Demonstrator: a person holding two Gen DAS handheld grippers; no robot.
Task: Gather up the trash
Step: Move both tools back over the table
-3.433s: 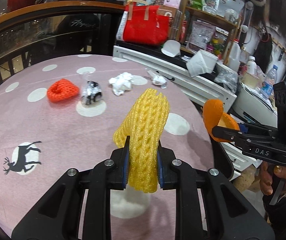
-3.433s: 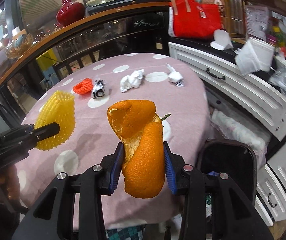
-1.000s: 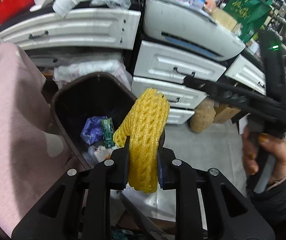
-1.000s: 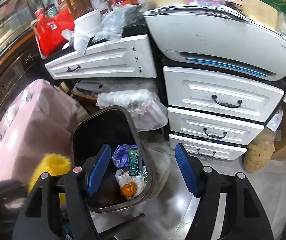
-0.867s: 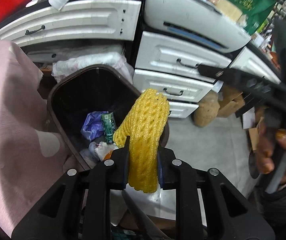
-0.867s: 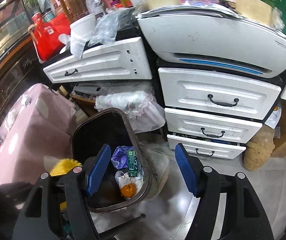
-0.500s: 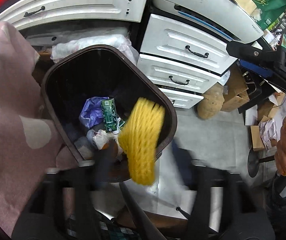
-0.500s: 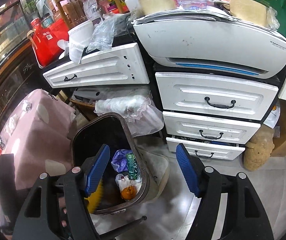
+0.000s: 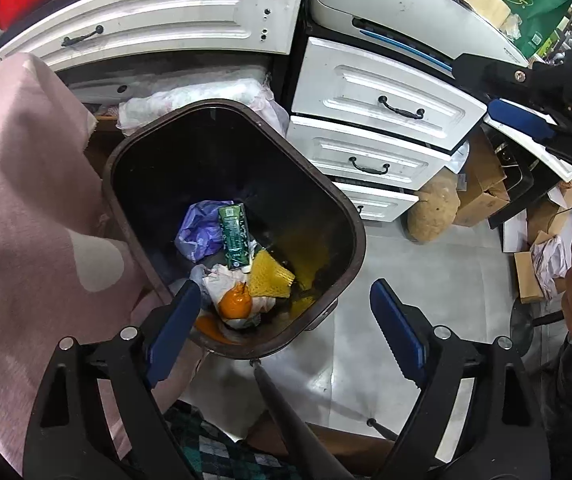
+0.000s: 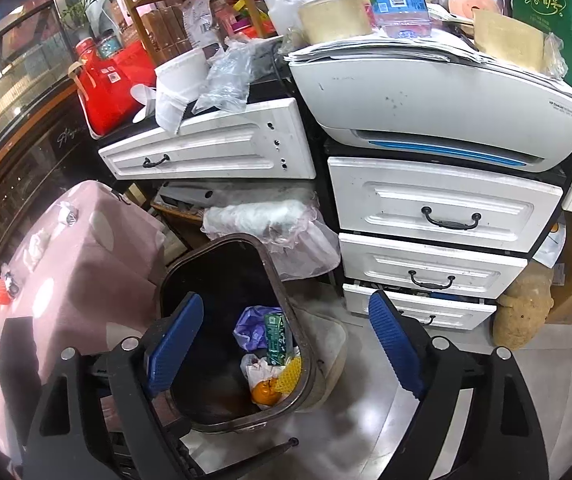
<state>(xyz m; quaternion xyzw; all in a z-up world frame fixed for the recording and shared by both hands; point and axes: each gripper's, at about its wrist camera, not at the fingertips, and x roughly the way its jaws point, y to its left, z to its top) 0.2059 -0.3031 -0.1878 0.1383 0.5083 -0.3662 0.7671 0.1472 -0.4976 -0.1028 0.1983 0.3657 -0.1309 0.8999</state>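
Left hand-held gripper (image 9: 286, 328) has just been opening and is empty, like the wide-open right one (image 10: 286, 344). Yellow foam net (image 9: 270, 278) lies in the bin (image 9: 360, 236): light, squishy, easy to pinch mid-body.

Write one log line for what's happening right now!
left hand-held gripper: open, empty | right hand-held gripper: open, empty | yellow foam net: in bin

My bin (image 9: 356, 236) is dark, glossy plastic; inside lies yellow foam netting (image 9: 269, 278), rough and matt, beside crumpled purple plastic film (image 9: 197, 232). The tablecloth (image 9: 25, 200) looks like soft matt pink cloth. The floor (image 9: 406, 264) shines, smooth.
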